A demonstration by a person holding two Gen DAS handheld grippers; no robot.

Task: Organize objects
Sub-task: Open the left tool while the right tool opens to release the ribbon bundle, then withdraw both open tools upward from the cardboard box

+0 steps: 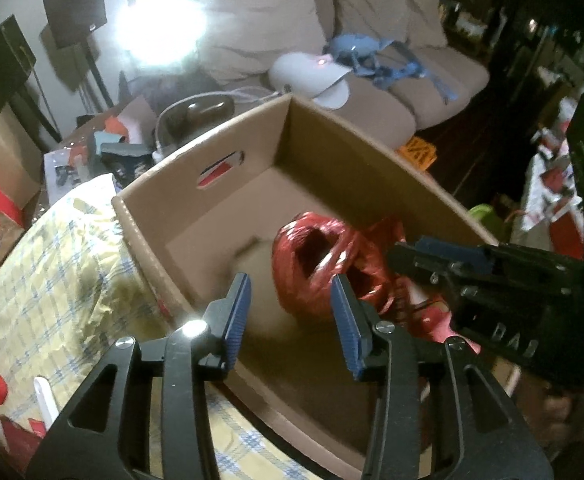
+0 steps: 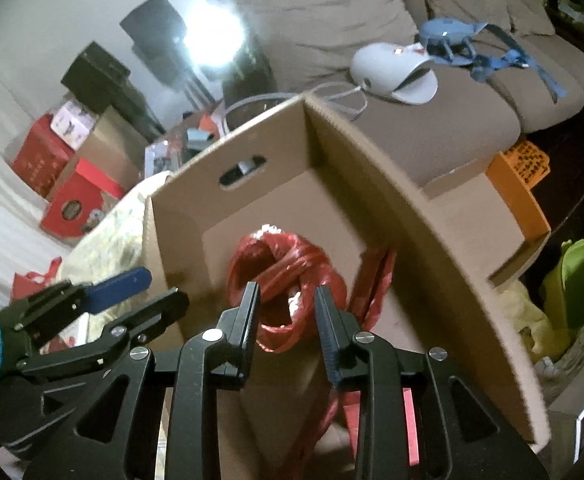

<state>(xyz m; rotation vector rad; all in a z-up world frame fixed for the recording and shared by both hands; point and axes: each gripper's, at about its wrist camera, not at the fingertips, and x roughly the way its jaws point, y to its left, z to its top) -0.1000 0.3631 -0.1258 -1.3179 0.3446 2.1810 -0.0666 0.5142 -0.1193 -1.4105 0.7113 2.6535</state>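
The left gripper (image 1: 290, 312) hangs over the near edge of the cardboard box (image 1: 220, 148) with its jaws parted and nothing between the blue pads (image 1: 238, 312); it is released. The right gripper (image 2: 288, 312) stands beside it over the same box, jaws also apart. In the right wrist view a loop of the red plastic bundle (image 2: 284, 280) shows in the gap between its fingers, but the pads do not seem to press on it, so I judge this gripper released too, with the bundle lying below and beyond it rather than held.

The step in hand looks like letting go of the bundle inside the box and drawing both grippers clear. To do it well, lift each gripper straight up out of the box before swinging sideways, so that no finger snags a loose red loop and drags the bundle back over the rim. The jaws should stay apart until they are above the box wall.

The bundle rests on the box floor, toward the near right corner, close under the tip of the left gripper's right finger and just ahead of the right gripper. Red straps (image 2: 372, 280) trail from it along the right wall. The box sits on a yellow checked cloth (image 1: 60, 264), with a beige sofa (image 1: 372, 92) behind.
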